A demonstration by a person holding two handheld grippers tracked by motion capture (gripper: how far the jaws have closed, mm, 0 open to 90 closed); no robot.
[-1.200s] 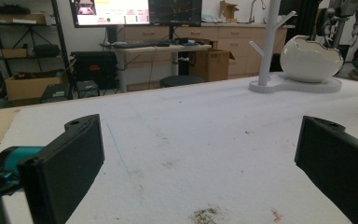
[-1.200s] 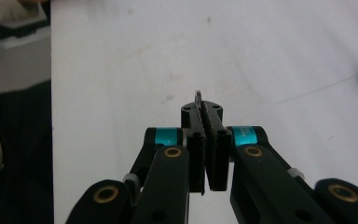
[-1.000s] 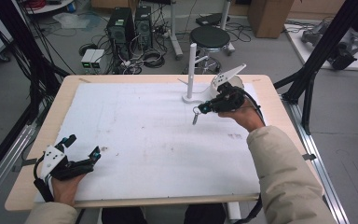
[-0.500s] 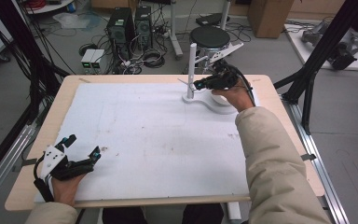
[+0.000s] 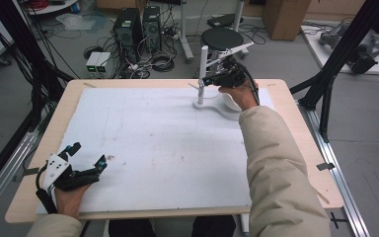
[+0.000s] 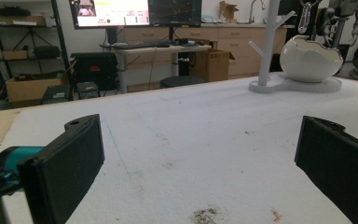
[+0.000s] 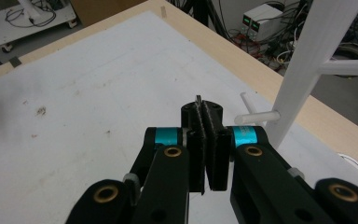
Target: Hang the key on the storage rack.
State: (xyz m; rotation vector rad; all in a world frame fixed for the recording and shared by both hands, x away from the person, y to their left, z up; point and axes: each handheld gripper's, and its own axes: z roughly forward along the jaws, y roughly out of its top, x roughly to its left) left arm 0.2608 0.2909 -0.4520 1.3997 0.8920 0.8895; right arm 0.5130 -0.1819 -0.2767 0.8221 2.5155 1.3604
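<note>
A mat (image 5: 163, 143) lies on the bench (image 5: 296, 128). A stand with pegs (image 5: 203, 69) is on the mat at the far right, with a bowl (image 6: 310, 58) just beside it. The right claw (image 5: 212, 79) is at the stand. The left claw (image 5: 86, 155) is at the near left corner.
</note>
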